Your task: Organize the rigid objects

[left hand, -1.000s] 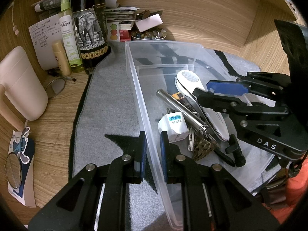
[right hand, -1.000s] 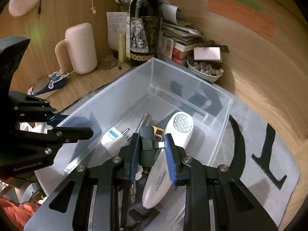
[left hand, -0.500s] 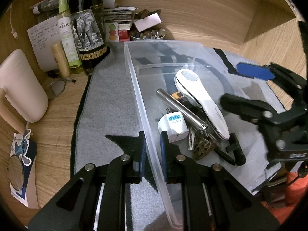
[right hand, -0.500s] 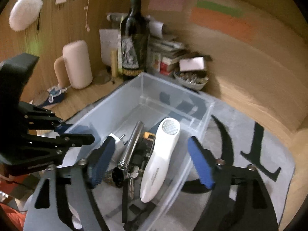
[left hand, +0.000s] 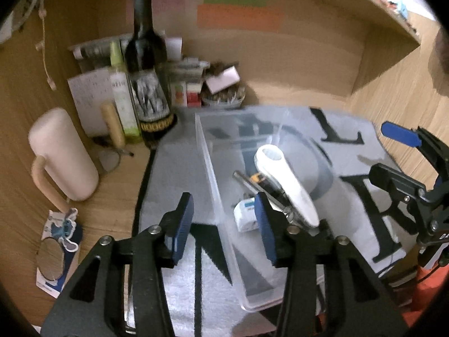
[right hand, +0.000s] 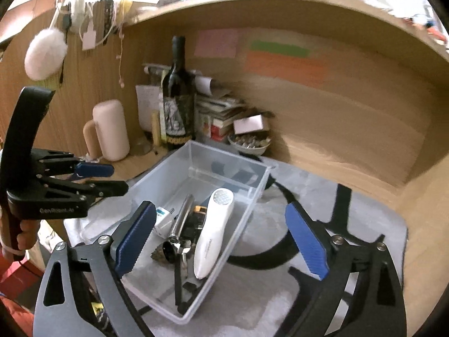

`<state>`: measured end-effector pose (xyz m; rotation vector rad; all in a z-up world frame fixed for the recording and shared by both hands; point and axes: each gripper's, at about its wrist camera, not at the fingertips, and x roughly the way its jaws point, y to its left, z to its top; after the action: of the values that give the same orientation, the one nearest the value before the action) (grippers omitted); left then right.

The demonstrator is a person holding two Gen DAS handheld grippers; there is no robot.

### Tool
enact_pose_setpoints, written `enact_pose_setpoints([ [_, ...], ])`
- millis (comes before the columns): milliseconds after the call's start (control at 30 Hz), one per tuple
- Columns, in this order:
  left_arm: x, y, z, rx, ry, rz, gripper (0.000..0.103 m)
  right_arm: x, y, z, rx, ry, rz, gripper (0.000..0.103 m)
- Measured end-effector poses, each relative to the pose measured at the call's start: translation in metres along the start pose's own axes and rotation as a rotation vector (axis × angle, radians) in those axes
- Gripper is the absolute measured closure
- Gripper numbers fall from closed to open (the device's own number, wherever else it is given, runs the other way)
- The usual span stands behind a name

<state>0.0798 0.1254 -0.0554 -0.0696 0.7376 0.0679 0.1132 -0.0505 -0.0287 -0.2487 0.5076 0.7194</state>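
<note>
A clear plastic bin [left hand: 207, 163] [right hand: 252, 185] stands on the grey mat. In it lie a white handheld device [left hand: 286, 185] [right hand: 213, 233], a metal cylinder [left hand: 247, 179] [right hand: 182, 216], a white plug adapter [left hand: 244, 216] [right hand: 162, 219] and dark small items [right hand: 179, 275]. My left gripper [left hand: 223, 227] [right hand: 103, 178] straddles the bin's left wall; its jaws are opening and the pads stand off the wall. My right gripper [right hand: 221, 224] [left hand: 401, 154] hangs above the bin's near end, jaws opening wide, with nothing between them.
A wine bottle [left hand: 146, 84], a green spray bottle [left hand: 120, 98] and a cream mug [left hand: 61, 154] stand at the back left. A bowl [right hand: 248, 141] and stacked books sit behind the bin. A round mirror [left hand: 50, 258] lies at the left. A hand [right hand: 25, 230] holds the left gripper.
My left gripper let go of the bin's wall, opened and rose. My right gripper released a small black item into the bin, opened wide and drew back upward.
</note>
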Motion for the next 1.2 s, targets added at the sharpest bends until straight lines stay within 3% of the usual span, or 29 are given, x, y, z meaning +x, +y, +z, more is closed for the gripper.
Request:
enact_pose_setpoints([
  [167, -0.03, -0.018, 0.001, 0.021, -0.123, -0.003, 0.039, -0.031, -0.009, -0.003, 0.042, -0.076, -0.04, 0.0],
  [267, -0.049, -0.031, 0.0, 0.033, -0.209, -0.004, 0.024, -0.051, -0.013, -0.006, 0.063, -0.117, -0.066, 0.0],
  [467, -0.076, -0.048, -0.006, 0.023, -0.332, -0.028, 0.006, -0.078, -0.022, -0.016, 0.105, -0.179, -0.126, 0.0],
  [900, -0.1, -0.068, -0.024, 0.015, -0.455, -0.079, 0.001, -0.111, -0.025, -0.041, 0.166, -0.249, -0.178, 0.0],
  [1200, -0.103, -0.075, -0.027, 0.038, -0.474, -0.075, 0.001, -0.113, -0.021, -0.041, 0.155, -0.252, -0.182, 0.0],
])
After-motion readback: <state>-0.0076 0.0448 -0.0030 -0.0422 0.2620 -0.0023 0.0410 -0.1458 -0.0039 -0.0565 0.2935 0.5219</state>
